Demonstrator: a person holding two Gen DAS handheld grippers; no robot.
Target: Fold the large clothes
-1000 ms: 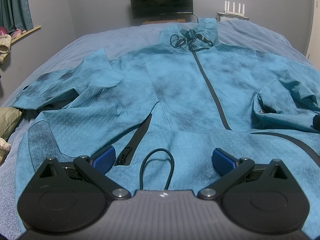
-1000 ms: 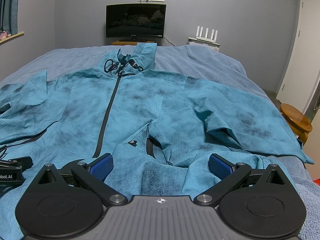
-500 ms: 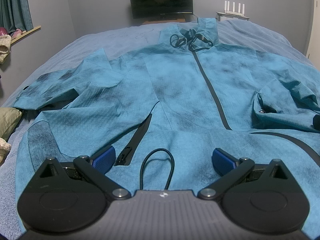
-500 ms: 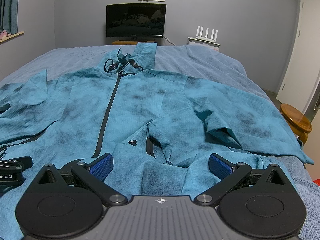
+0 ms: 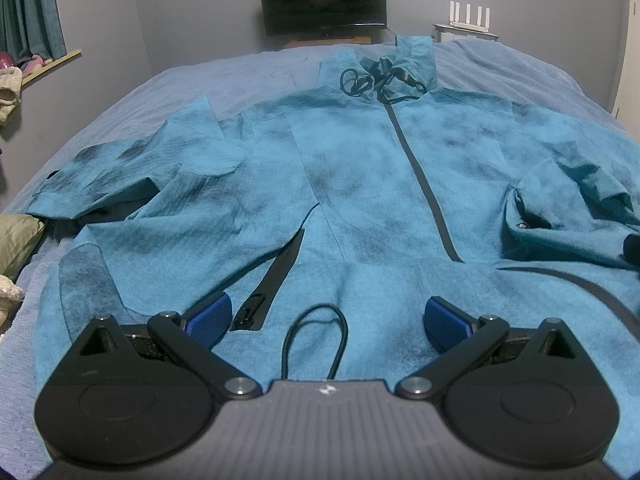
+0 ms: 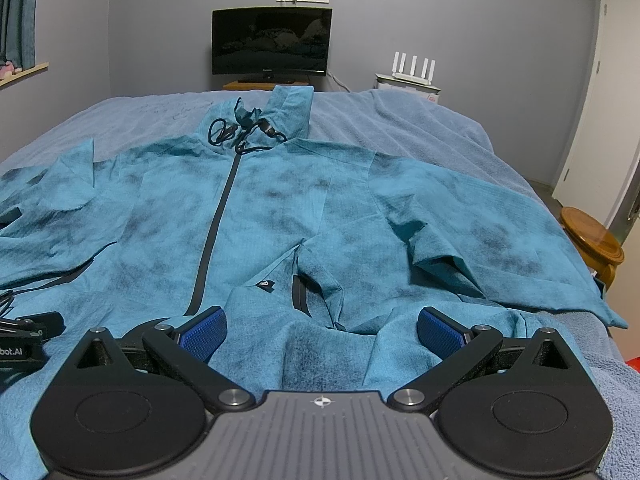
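A large teal zip jacket (image 5: 352, 184) lies face up on the bed, collar and black drawcords (image 5: 376, 80) at the far end, sleeves spread to both sides. It also shows in the right wrist view (image 6: 280, 216). My left gripper (image 5: 326, 316) is open and empty, low over the jacket's near hem, with a black cord loop (image 5: 316, 336) between its blue pads. My right gripper (image 6: 320, 330) is open and empty over the hem's right part, near a pocket zip (image 6: 300, 292). The left gripper's edge shows at the far left of the right wrist view (image 6: 24, 336).
The bed (image 6: 420, 120) has a blue-grey cover. A monitor (image 6: 272, 46) and a white router (image 6: 414, 68) stand beyond its far end. A wooden stool (image 6: 592, 244) and a door are to the right. Pillows (image 5: 16, 240) and a windowsill are to the left.
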